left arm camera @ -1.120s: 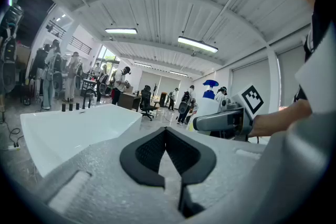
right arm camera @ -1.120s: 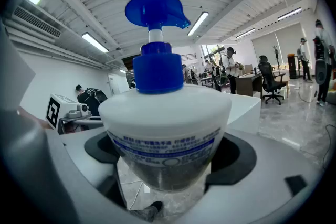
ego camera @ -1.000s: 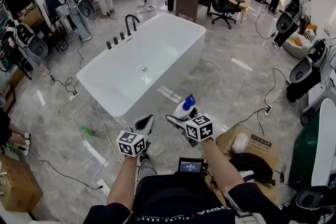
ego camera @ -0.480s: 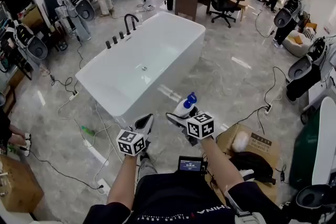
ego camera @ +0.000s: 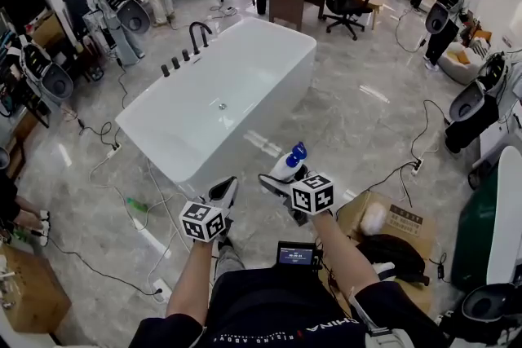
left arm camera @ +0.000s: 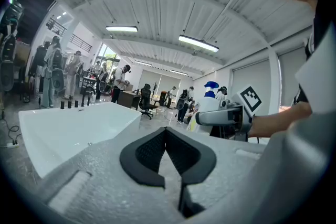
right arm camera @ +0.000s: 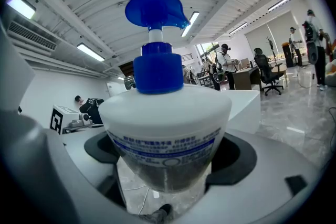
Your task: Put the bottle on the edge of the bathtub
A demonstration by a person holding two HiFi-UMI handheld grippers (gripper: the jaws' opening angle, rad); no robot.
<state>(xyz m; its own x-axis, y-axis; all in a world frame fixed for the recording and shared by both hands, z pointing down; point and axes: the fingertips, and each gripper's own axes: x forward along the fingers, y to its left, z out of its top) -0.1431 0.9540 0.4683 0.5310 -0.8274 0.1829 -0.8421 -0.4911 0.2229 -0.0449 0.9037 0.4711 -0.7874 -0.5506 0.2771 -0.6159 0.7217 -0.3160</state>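
The person wears a dark short-sleeved shirt [ego camera: 265, 307] with white lettering and a small screen [ego camera: 295, 257] at its twelve o'clock, while the grey, black-padded left gripper [ego camera: 223, 191] and right gripper [ego camera: 281, 180] carry black-and-white marker cubes [ego camera: 202, 222].

From my head, the low part of the bottle [ego camera: 287, 165] hides behind my right tongs [ego camera: 284, 180] and their cube [ego camera: 311, 195]. Looking along those tongs, the bottle's bottom drops out of sight between them. The small print on its label [right arm camera: 164, 147] is too blurry to read. The bottle also covers part of the bathtub [right arm camera: 245, 105]. My left tongs [left arm camera: 167, 136] block the bathtub's near corner. My right arm [ego camera: 342, 257] covers a corner of the cardboard box [ego camera: 401, 226], and its print is too small to read.
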